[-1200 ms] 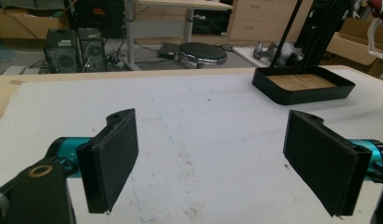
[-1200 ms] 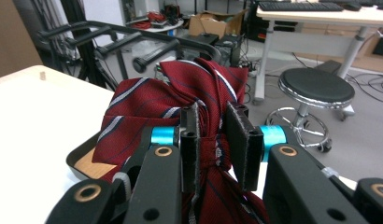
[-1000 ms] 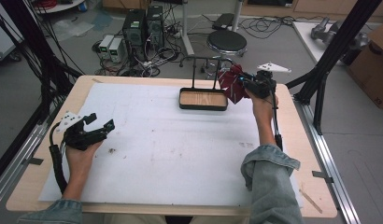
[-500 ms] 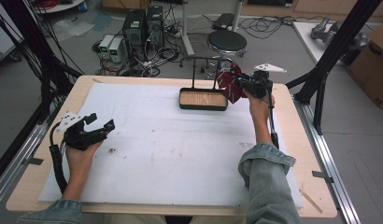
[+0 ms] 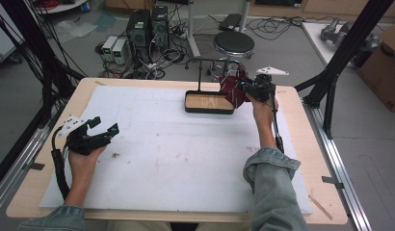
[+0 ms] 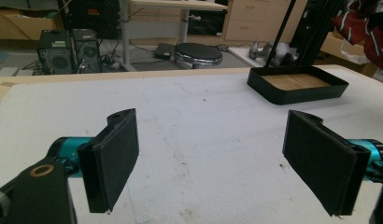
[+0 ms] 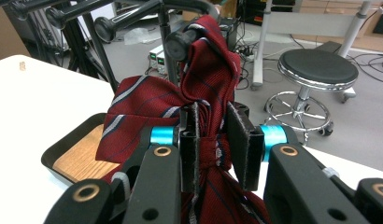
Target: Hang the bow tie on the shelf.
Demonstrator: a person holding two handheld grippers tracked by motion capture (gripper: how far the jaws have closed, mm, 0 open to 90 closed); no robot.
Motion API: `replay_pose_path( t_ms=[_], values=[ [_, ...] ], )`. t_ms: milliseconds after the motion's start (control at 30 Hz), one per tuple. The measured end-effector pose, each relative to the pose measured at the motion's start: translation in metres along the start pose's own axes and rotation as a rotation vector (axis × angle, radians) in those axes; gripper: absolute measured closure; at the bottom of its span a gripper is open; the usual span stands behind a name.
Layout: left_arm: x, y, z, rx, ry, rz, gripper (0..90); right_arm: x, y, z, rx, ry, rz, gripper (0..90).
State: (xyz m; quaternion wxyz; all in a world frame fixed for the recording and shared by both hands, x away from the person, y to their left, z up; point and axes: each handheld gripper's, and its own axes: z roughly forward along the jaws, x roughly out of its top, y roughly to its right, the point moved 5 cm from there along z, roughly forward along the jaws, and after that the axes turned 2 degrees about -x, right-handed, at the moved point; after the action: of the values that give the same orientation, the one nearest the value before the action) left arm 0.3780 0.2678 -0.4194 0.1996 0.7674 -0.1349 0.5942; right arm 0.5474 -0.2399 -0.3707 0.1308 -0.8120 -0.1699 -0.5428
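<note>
With the right gripper [image 7: 213, 144] clamping its jaws on a dark red striped fabric necktie [image 7: 210, 84] draped over the black metal stand's bar [image 7: 180, 44] just above them, an outstretched right arm risks tugging it off, while the left gripper [image 6: 222, 163] rests open.

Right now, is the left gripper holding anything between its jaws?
No: in the left gripper view the left gripper stands wide open, with nothing but the white table cover between its black pads.
</note>
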Motion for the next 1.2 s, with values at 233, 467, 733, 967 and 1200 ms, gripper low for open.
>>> replay_pose_path(
  t_ms=[233, 467, 733, 967, 1200],
  values=[
    [0.000, 0.000, 0.000, -0.002, -0.003, 0.003, 18.9, -0.002, -0.005, 0.005, 0.010, 0.004, -0.005, 74.3],
    [0.000, 0.000, 0.000, -0.004, 0.001, -0.001, 18.9, -0.004, -0.006, 0.009, -0.003, 0.008, -0.002, 73.4],
    [0.000, 0.000, 0.000, -0.003, 0.000, -0.001, 18.9, -0.003, -0.005, 0.009, -0.017, 0.017, 0.002, 71.4],
    [0.000, 0.000, 0.000, -0.004, 0.001, -0.001, 19.0, -0.002, -0.007, 0.007, -0.010, 0.015, -0.010, 67.6],
    [0.001, 0.000, -0.001, -0.002, 0.006, -0.001, 19.0, 0.000, -0.011, 0.003, 0.008, 0.012, -0.010, 52.7]
  ],
)
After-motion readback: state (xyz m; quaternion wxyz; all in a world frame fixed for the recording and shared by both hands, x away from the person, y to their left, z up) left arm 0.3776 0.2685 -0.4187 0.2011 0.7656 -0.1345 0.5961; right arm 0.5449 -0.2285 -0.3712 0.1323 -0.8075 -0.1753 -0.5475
